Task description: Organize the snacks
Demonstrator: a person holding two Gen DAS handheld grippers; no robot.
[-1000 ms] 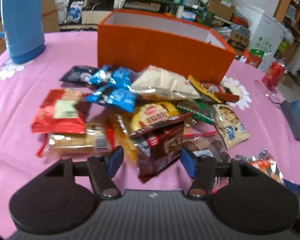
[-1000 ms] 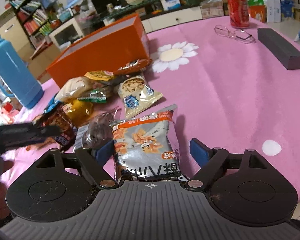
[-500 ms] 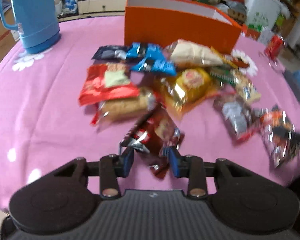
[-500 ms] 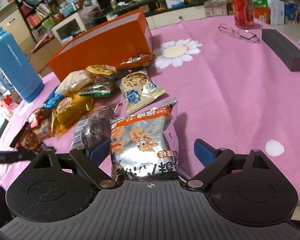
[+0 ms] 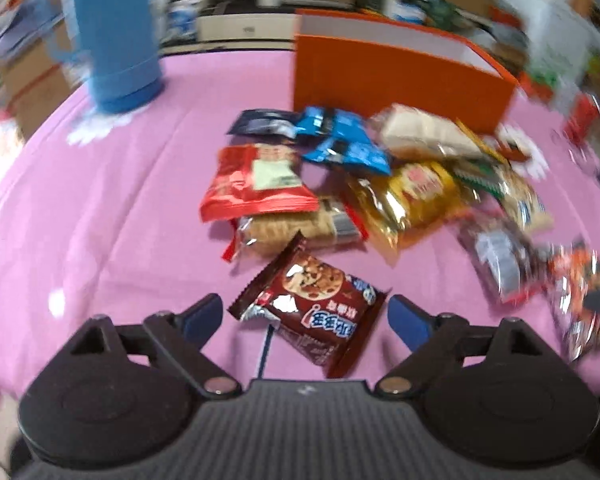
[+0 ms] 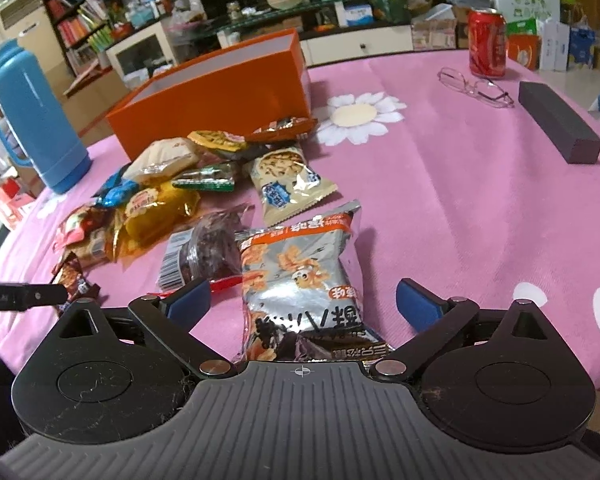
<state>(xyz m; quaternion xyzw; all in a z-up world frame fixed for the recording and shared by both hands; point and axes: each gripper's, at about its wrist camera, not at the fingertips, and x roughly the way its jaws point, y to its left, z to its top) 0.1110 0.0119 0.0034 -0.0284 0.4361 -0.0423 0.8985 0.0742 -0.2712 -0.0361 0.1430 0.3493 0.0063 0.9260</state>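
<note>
A pile of snack packets lies on the pink tablecloth (image 5: pixel 100 216) in front of an open orange box (image 5: pixel 396 76). My left gripper (image 5: pixel 306 318) is open, with a brown chocolate-cookie packet (image 5: pixel 314 310) lying on the cloth between its fingers. My right gripper (image 6: pixel 302 300) is open around a silver-and-orange snack bag (image 6: pixel 300 280) that lies flat on the cloth. The orange box (image 6: pixel 220 96) shows behind the pile in the right wrist view. The brown packet (image 6: pixel 74 278) and the left gripper's finger (image 6: pixel 20 296) show at the far left there.
A blue thermos (image 5: pixel 112 36) stands at the back left. A red can (image 6: pixel 487 42), eyeglasses (image 6: pixel 476 87) and a dark block (image 6: pixel 558 122) lie to the right. A red packet (image 5: pixel 256 184), a yellow packet (image 5: pixel 412 200) and blue packets (image 5: pixel 340 140) are in the pile.
My left gripper pulled the brown cookie packet back out of the pile toward the table's near side, then opened and let it go onto the cloth. My right gripper stayed open around the silver bag.
</note>
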